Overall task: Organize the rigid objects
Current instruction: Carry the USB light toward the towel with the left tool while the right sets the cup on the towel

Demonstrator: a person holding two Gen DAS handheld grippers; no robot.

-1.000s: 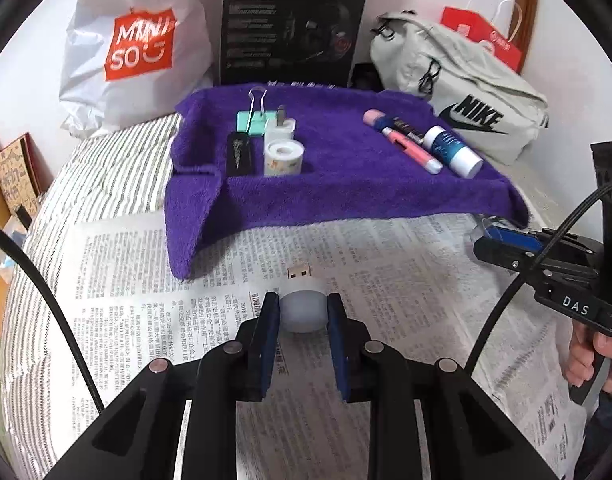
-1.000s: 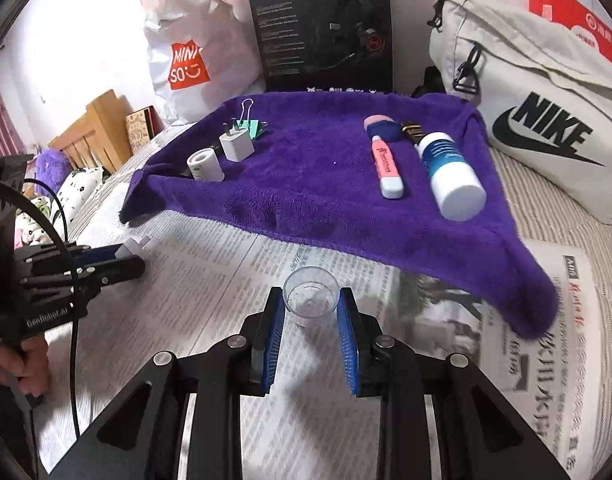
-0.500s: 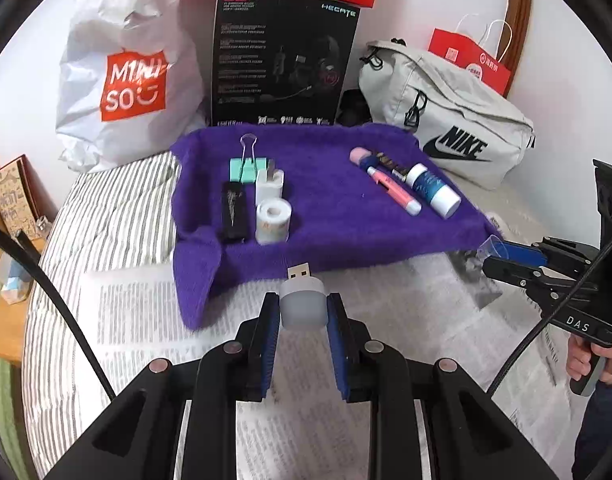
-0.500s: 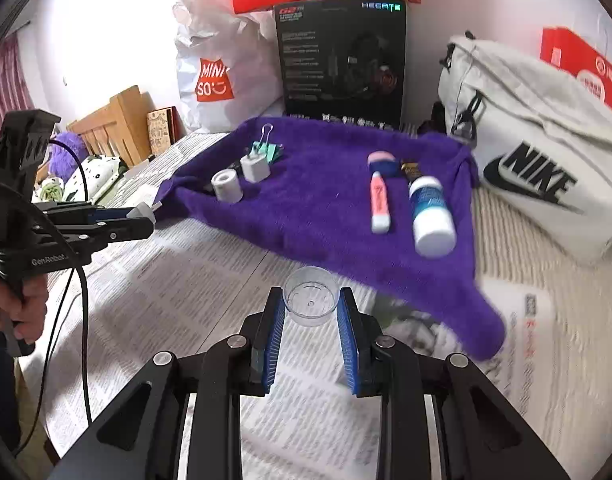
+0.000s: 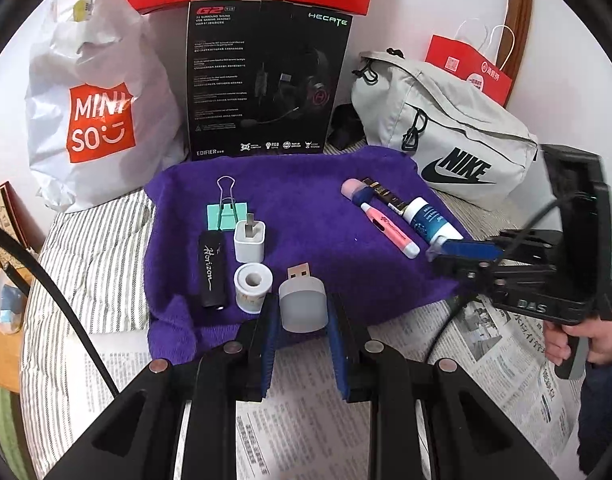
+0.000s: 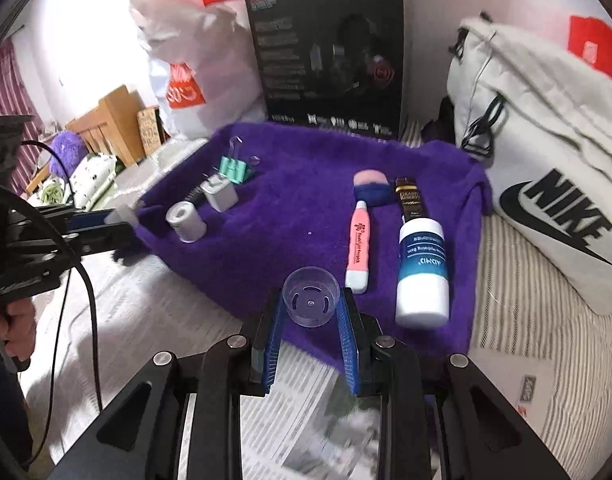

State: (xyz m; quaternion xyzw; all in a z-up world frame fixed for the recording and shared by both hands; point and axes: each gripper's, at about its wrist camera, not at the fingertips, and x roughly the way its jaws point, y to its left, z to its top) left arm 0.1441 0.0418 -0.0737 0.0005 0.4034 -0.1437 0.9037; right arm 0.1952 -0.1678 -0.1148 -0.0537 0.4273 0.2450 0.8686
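My left gripper (image 5: 301,312) is shut on a white USB night light (image 5: 302,306), held above the front edge of the purple towel (image 5: 306,208), just right of the tape roll (image 5: 252,286). My right gripper (image 6: 310,304) is shut on a clear plastic cap (image 6: 310,297), held over the towel's (image 6: 289,208) front edge, left of the white-and-blue bottle (image 6: 423,270) and pink highlighter (image 6: 358,250). On the towel also lie a black USB stick (image 5: 212,270), white charger plug (image 5: 248,242) and green binder clip (image 5: 225,212).
A Miniso bag (image 5: 93,116), black headset box (image 5: 265,80) and grey Nike bag (image 5: 446,140) stand behind the towel. Newspaper (image 5: 314,432) covers the striped bed in front. A wooden frame (image 6: 105,128) is at the left.
Both grippers have moved forward from over the newspaper to the towel's front edge, each still holding its object. The right view is blurred by motion.
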